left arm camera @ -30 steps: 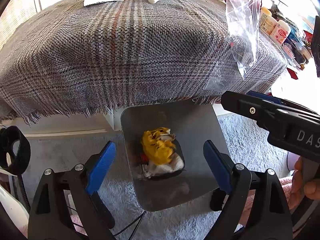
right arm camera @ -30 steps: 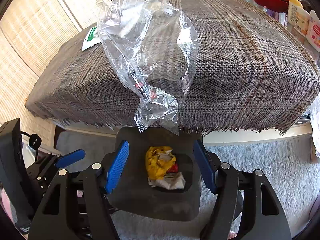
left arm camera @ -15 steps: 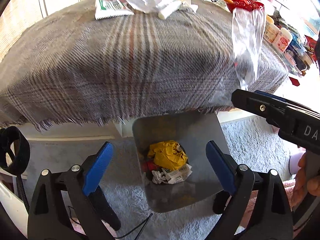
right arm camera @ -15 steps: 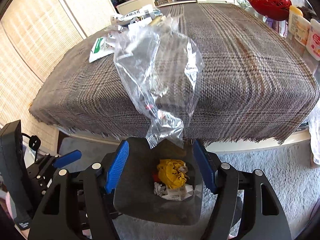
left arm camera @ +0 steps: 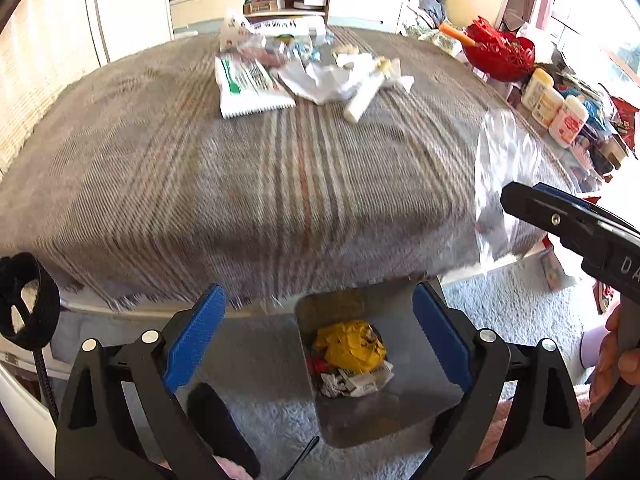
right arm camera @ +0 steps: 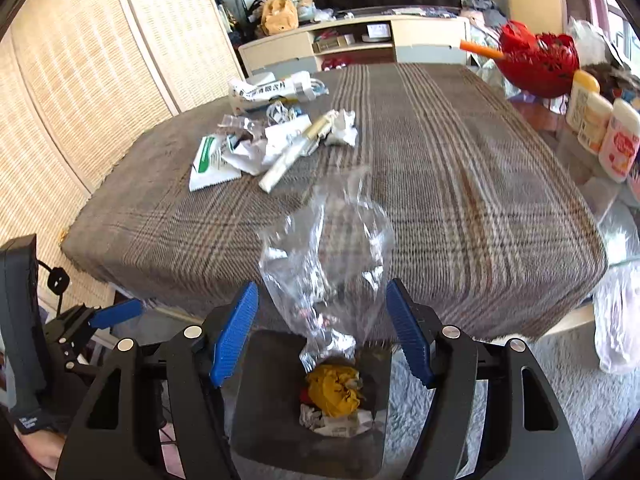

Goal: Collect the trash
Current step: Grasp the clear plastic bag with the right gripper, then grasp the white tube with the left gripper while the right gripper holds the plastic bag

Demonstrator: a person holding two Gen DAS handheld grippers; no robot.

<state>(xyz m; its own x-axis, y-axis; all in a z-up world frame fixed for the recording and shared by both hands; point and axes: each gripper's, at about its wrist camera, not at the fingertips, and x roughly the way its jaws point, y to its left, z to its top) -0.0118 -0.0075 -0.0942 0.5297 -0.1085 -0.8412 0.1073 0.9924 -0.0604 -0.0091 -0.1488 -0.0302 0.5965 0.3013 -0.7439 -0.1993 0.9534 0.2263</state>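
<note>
A grey bin (left arm camera: 400,420) stands on the pale carpet (left arm camera: 516,312) just below the near edge of the plaid-covered table (left arm camera: 248,184). In the left wrist view it sits at 6 o'clock, slightly right of centre. In it lie a crumpled yellow wrapper (left arm camera: 352,346), a bit of red under it and torn white paper scraps (left arm camera: 358,382).

On the table, from left to right, the remaining trash clusters at 12 o'clock in the left wrist view: a white and green packet (left arm camera: 248,88), crumpled white paper (left arm camera: 320,78) and a cream stick-shaped wrapper (left arm camera: 362,98). Farther right, off the table's edge at 2 o'clock, stand a red basket (left arm camera: 500,54) and 3 pale bottles (left arm camera: 554,106).

The left gripper (left arm camera: 320,338) hangs over the bin with its jaws wide apart and nothing between them. The right gripper (right arm camera: 322,336) also stands open, about 2 thirds of its range. A clear plastic bag (right arm camera: 332,268) floats loose in the gap between its blue pads (right arm camera: 236,334), touching neither, with its lower tip just above the bin's mouth. The bag blocks part of the right wrist view of the table's near edge. In the left wrist view the same bag shows at 3 o'clock, with the right gripper's black body beside it and a hand (left arm camera: 616,364) on the handle.
</note>
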